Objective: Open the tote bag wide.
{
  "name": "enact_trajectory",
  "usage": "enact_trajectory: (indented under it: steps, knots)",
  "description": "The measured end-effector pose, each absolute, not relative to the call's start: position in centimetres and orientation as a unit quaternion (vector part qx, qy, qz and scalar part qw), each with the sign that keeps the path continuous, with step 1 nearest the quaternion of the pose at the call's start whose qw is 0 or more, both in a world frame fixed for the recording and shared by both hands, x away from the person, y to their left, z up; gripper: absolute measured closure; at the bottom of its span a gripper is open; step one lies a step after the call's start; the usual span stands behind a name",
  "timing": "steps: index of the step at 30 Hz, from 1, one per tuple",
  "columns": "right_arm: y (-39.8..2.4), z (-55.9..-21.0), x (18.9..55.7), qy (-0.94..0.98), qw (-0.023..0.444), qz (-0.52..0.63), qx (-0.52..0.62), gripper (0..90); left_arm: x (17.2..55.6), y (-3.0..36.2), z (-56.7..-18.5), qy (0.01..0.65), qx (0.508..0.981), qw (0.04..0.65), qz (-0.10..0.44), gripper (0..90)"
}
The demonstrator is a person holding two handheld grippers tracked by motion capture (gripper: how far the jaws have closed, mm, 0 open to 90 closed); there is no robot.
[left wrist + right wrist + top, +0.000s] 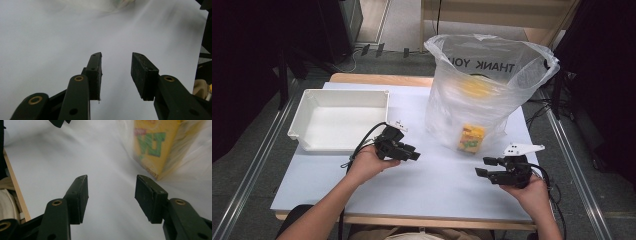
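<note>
Grippers are hovering over the near half of the white tabletop (437, 175), one in each hand, and neither has hold of anything. The left gripper (414, 154) is sitting left of centre, pointing right and slightly toward the near edge; in the left gripper view its jaws are standing partly apart, with nothing but bare tabletop showing in the gap between them. The right gripper (482, 167) is sitting near the right edge of the tabletop, pointing left, a grey three-cornered plate on top of it. In the right gripper view its jaws are standing wide apart, again with bare tabletop between them.

A translucent plastic bag (487, 90) is standing upright at the far right of the tabletop, its mouth gaping open and the words THANK YOU showing through in reverse. A yellow carton (472, 138) is lying inside at the bottom of the bag, against its near wall, between the two grippers and just beyond them; the right gripper view is showing it close ahead and to the right of the jaws, green lettering on its face. Something else yellow is sitting higher inside the bag, blurred by the plastic. A white bin (307, 112) is resting at the far left of the tabletop, just beyond the left gripper.
</note>
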State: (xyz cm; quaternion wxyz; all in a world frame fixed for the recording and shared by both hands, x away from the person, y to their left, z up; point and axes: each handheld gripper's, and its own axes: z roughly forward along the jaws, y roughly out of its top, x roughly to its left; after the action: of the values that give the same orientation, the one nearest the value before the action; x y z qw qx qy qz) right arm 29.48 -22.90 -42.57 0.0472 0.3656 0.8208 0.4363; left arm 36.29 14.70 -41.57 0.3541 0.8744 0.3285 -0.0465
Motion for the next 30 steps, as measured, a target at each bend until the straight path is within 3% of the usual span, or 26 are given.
enact_trajectory:
  steps: [22, 30]
  knots:
    - [-28.5, -40.7, 29.6, 0.811, 0.065, 0.427, 0.395, 45.7, 38.3, 13.5, -38.5, 0.322, 0.876, 0.353, -0.063, 69.8]
    - [-30.4, -39.0, 31.0, 0.807, 0.074, 0.441, 0.385, 50.2, 39.2, 12.8, -37.3, 0.315, 0.878, 0.356, -0.056, 69.9]
